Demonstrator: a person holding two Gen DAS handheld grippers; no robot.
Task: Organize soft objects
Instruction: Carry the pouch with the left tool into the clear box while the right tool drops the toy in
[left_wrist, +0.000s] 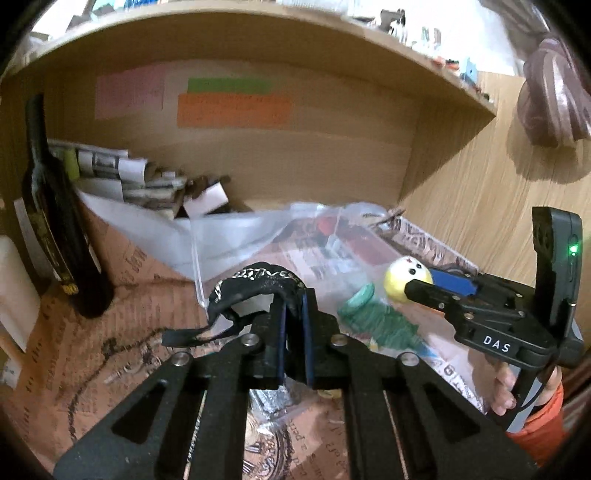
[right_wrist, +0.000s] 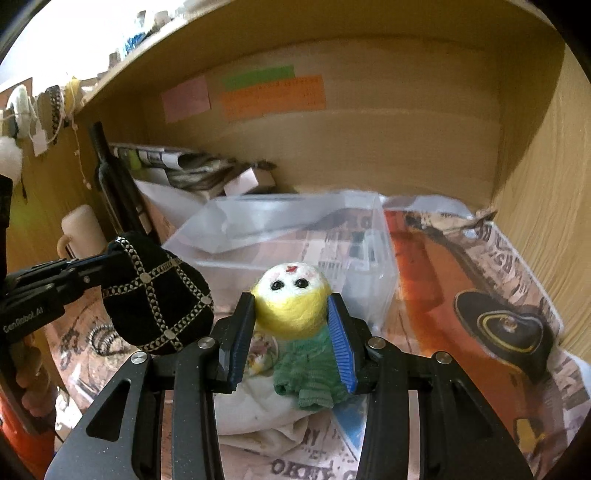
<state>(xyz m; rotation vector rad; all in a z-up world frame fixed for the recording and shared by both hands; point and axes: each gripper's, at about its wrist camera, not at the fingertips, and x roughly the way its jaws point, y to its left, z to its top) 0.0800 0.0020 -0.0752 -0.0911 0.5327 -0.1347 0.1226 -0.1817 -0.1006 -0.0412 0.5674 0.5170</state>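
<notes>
Fingers of the left gripper (left_wrist: 293, 325) clench a black embroidered cap (right_wrist: 157, 295); the right gripper (right_wrist: 291, 332) grasps a yellow-headed felt doll (right_wrist: 293, 306) before a clear plastic bin (right_wrist: 373, 236).

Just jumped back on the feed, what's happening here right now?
Both grippers are holding soft things inside a wooden shelf nook. The left gripper is shut on a black cap with silver trim, held up off the surface. The right gripper is shut on the yellow head of a doll in a green dress. An open clear bag lies just behind them on the newspaper lining; neither item is in it yet.
</notes>
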